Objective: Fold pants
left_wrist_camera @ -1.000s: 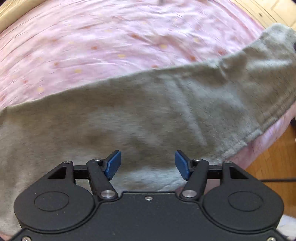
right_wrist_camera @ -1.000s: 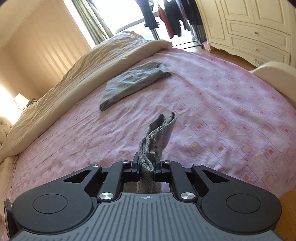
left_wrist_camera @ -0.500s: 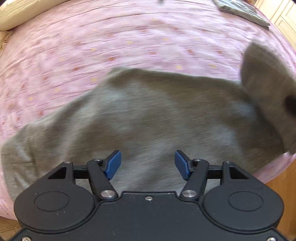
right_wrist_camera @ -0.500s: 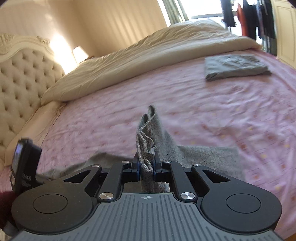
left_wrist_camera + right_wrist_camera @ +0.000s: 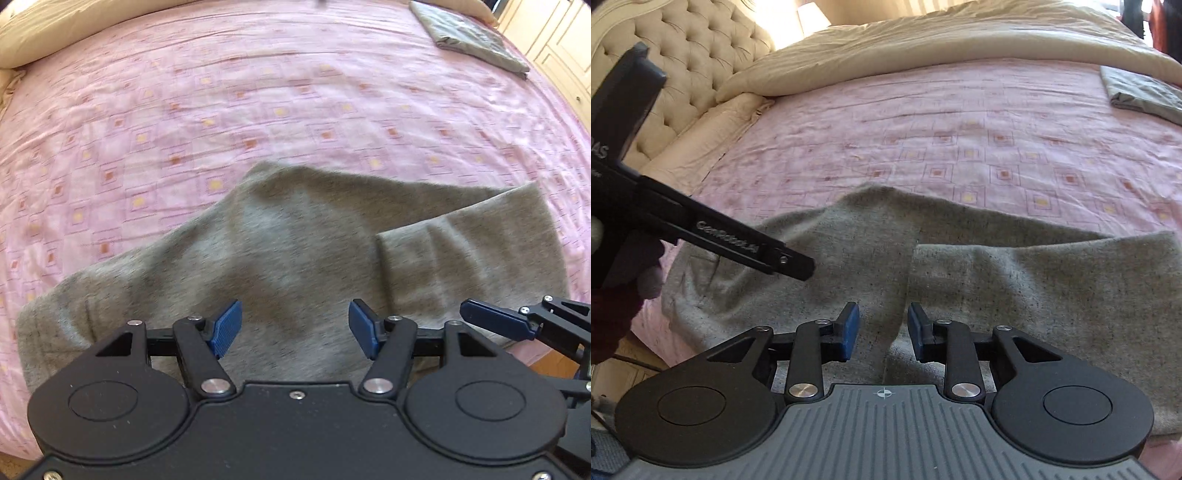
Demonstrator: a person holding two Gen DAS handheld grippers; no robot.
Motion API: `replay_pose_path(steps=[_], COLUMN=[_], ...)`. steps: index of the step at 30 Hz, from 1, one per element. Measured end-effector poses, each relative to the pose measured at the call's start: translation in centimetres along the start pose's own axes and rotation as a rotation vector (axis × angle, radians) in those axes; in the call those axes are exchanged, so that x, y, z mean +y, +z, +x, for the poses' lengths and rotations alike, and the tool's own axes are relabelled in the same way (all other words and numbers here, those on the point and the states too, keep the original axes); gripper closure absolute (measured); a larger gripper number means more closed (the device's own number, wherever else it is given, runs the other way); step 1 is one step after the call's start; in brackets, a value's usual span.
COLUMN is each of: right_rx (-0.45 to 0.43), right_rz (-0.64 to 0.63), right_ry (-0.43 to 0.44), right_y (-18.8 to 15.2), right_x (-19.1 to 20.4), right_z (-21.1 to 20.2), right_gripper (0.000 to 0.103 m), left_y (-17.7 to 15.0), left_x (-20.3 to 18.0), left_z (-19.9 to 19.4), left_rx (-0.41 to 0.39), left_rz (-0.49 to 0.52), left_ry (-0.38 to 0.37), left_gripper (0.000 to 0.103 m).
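Bed (image 5: 960,122): right tool (image 5: 881,326) just opened, releasing gray pants (image 5: 1015,280).

Bed with pink square-patterned sheet (image 5: 258,110): grey knit pants (image 5: 295,258) at 6 o'clock; folded grey garment (image 5: 469,37) at 1 o'clock; beige duvet (image 5: 960,40) at 12 o'clock.

My right gripper (image 5: 880,329) has just been opening and no longer pinches the pants (image 5: 1015,288) — nothing sits between its pads. The leg it carried now lies folded across the rest, and my left gripper (image 5: 295,328) has swung over the waist end.
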State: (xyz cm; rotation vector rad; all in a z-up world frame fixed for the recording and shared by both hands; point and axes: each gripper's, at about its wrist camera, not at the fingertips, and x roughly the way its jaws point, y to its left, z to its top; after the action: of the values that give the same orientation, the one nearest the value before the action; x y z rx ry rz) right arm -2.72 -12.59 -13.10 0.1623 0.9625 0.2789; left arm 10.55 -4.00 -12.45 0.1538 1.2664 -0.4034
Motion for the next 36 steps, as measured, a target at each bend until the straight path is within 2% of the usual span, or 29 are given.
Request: replay_pose_path(steps=[2,6,8,11,14,16,21,23,26,32,36], right_rx=[-0.023,-0.026,-0.011,0.007,0.021,0.035,0.08,0.1,0.133,0.195,0.188], right_rz=[0.018,0.119,0.155,0.182,0.192,0.184,0.131,0.112,0.077,0.042,0.005], right_ry=[-0.031,-0.157,-0.219,-0.258,-0.264,-0.253,-0.211,-0.19,-0.189,-0.212,-0.202], right_y=[0.1,0.5,0.6,0.8,1.1,1.3,2.0,2.3,2.6,3.2,3.2], right_x=[-0.8,-5.4,-8.1,-11.3,-13.5,-14.3,-15.3,-15.5,-16.0,-17.5,-17.8], right_z=[-1.2,-2.7,-3.4,-4.1,-4.3,-4.1,-3.0,-2.2,-0.9,1.5,2.3], right_gripper=[0.075,0.075,0.077,0.077,0.077,0.077,0.077,0.077,0.077,0.08,0.08], left_y=[0.2,-0.2,-0.9,-2.0,-2.8,-2.9,-3.0,-3.2,-3.6,-4.0,-4.3], left_x=[-1.6,-5.3,-7.0,-8.5,-8.8,-8.5,-7.6,-7.1,-6.8,-7.2,-7.2], left_z=[0.3,1.6,2.7,4.7,6.9,7.1,7.7,7.9,7.9,7.6,7.5], left_rx=[-0.005,0.01,0.049,0.136,0.219,0.215,0.231,0.235,0.235,0.221,0.222], left_rz=[0.02,0.081,0.105,0.092,0.015,-0.042,-0.105,-0.135,-0.177,-0.184,-0.209], left_ry=[-0.018,-0.043,-0.038,-0.03,0.019,0.042,0.095,0.102,0.101,0.137,0.132], left_gripper=[0.038,0.037,0.037,0.036,0.034,0.028,0.005,0.0,0.0,0.0,0.0])
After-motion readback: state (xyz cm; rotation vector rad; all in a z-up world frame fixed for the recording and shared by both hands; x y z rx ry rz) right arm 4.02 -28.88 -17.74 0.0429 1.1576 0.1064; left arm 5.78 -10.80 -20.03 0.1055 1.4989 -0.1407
